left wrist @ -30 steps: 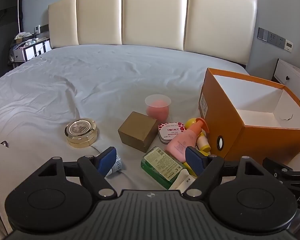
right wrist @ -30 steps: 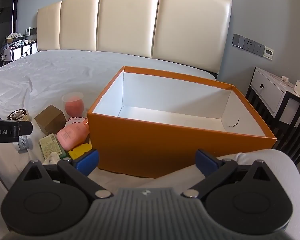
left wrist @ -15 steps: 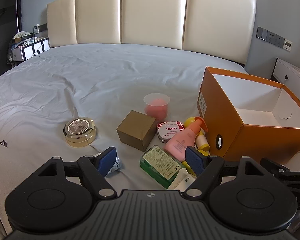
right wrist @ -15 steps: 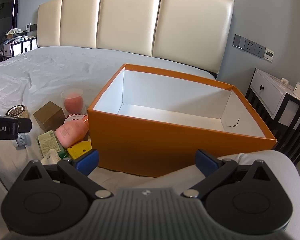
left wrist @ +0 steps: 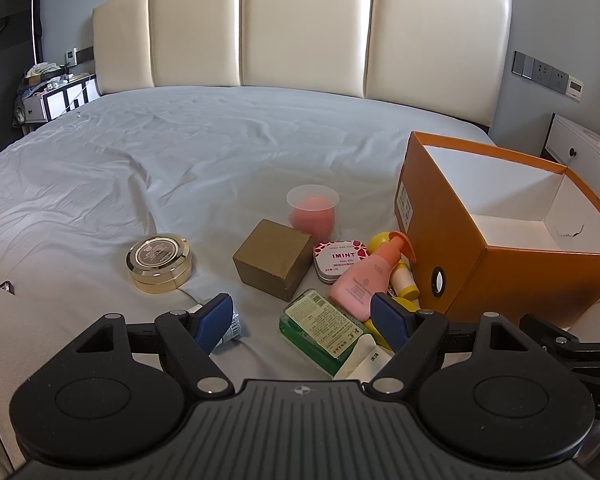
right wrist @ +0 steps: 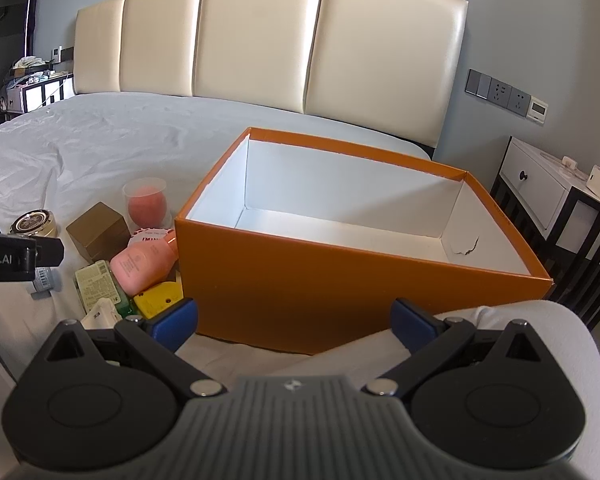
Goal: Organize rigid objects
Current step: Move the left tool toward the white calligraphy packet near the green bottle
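Observation:
An open orange box (left wrist: pixel 444 248) (right wrist: pixel 300 272) with a white, bare inside rests on the grey bed. Left of it lies a cluster: a gold round tin (left wrist: pixel 160 262), a brown cube box (left wrist: pixel 274 258), a clear cup with a pink sponge (left wrist: pixel 312 210), an IMINT tin (left wrist: pixel 338 258), a pink pump bottle (left wrist: pixel 366 278) (right wrist: pixel 144 264), a green pack (left wrist: pixel 324 326), a yellow item (right wrist: pixel 158 298) and a small tube (left wrist: pixel 230 328). My left gripper (left wrist: pixel 302 318) is open just above the near side of the cluster. My right gripper (right wrist: pixel 294 316) is open before the box's near wall.
The grey bed sheet (left wrist: pixel 180 168) stretches wide behind and left of the cluster. A cream headboard (left wrist: pixel 300 36) stands at the back. White nightstands sit at the far left (left wrist: pixel 48 100) and at the right (right wrist: pixel 548 188) of the bed.
Both views have shifted slightly, with the objects sitting a little lower and nearer in frame. Nothing was picked up or moved, and both grippers stay open.

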A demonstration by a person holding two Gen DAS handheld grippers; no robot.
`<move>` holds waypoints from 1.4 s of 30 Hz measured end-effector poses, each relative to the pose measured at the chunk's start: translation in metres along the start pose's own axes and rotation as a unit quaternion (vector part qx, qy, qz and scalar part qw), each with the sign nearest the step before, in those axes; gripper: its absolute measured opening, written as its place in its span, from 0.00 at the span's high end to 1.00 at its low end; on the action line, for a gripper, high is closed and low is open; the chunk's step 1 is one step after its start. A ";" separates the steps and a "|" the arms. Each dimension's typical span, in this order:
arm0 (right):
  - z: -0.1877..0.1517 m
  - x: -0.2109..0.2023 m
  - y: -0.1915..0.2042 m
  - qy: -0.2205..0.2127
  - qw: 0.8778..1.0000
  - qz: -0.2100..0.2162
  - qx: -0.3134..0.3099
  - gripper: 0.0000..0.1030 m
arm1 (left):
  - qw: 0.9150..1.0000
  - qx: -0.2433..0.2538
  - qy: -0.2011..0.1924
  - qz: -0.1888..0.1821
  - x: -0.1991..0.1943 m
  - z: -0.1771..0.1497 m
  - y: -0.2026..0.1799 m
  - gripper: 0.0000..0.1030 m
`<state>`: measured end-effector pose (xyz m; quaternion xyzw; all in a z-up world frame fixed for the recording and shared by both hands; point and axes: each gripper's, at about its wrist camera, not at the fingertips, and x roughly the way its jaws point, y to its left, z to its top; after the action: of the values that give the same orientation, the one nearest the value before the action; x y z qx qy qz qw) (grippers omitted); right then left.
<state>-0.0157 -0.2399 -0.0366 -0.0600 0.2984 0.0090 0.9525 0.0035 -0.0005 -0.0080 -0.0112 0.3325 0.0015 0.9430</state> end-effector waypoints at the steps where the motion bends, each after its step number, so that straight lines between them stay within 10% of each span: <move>1: 0.000 0.000 0.000 0.000 1.000 0.000 -0.001 0.02 | 1.000 0.000 0.000 0.000 0.000 0.000 0.000 0.11; 42: 0.002 0.004 0.011 0.021 0.999 0.013 -0.032 0.02 | 0.998 -0.003 0.050 -0.034 0.005 0.001 0.000 0.11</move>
<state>-0.0115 -0.2293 -0.0385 -0.0864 0.3184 0.0299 0.9435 0.0081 -0.0008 -0.0104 -0.0256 0.3789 -0.0301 0.9246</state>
